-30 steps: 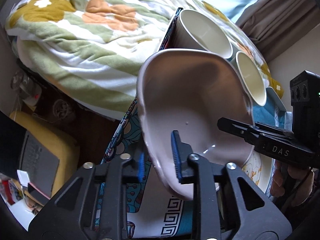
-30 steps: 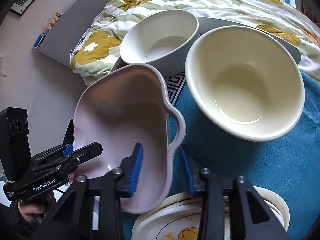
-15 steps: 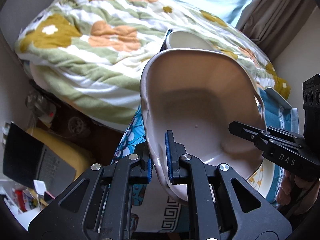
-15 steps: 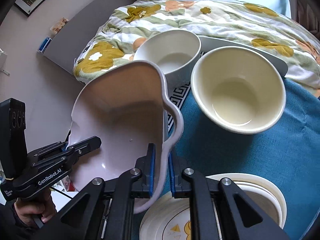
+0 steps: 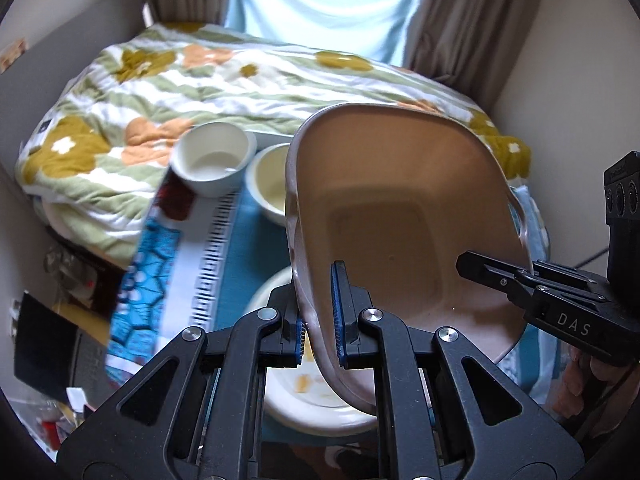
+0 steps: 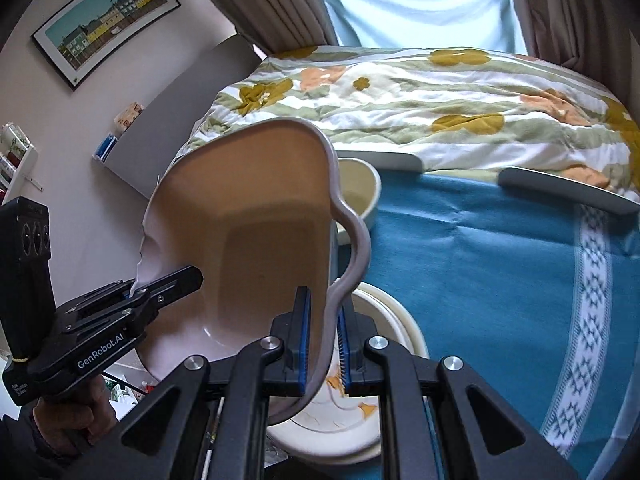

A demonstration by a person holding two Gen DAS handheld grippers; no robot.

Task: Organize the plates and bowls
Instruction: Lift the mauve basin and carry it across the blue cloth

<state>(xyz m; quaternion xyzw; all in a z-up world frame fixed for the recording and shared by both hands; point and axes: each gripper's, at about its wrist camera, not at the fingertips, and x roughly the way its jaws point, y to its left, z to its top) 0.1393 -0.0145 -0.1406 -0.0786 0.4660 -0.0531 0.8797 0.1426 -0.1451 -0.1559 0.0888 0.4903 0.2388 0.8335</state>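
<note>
Both grippers are pinching the pink dish [image 5: 404,216], one on each opposite rim: left gripper [image 5: 320,322] on its left edge, right gripper [image 6: 322,338] by the handle side. The dish is hanging tilted in the air, directly over the plate stack [image 6: 384,416]. Two bowls [image 5: 212,164] are sitting beyond on the blue cloth [image 6: 480,264], apart from the dish; nothing is blocking the way down.

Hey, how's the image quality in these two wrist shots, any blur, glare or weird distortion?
Left wrist view: the patterned cloth edge and white bowl are smeared by motion blur, while the pink dish stays sharp; the window is blown out. Right wrist view: fisheye bends the bed quilt and picture frame; the teal tablecloth looks slightly soft.
</note>
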